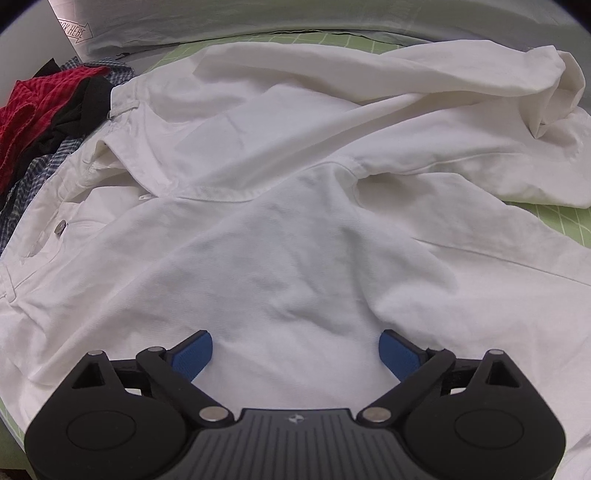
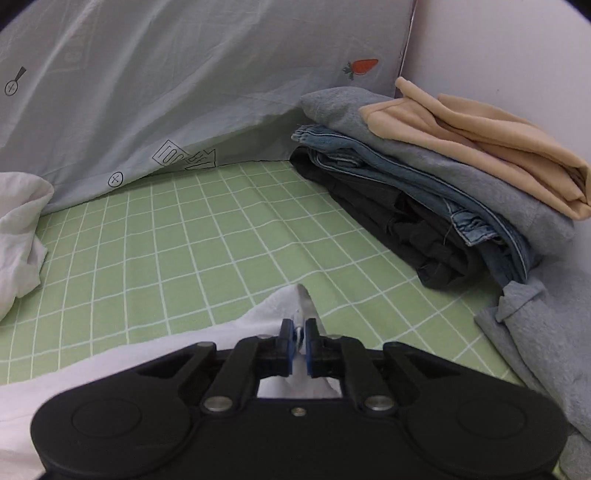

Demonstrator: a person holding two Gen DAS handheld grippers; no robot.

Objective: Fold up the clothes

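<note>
While the left tool (image 1: 295, 350) hangs with its blue pads spread wide over the white shirt (image 1: 280, 206), nothing sits between them; the shirt sprawls across the green checked sheet (image 1: 554, 221), unfolded clothes (image 1: 48, 110) at its left edge.

From the right wrist, the right tool (image 2: 299, 336) pinches a white shirt corner (image 2: 291, 306), apparently lifted slightly; folded clothes (image 2: 443, 173) are stacked at the far right.

Pale sheet (image 1: 155, 26) has arrow print, reads approx "…OK HERE".
</note>
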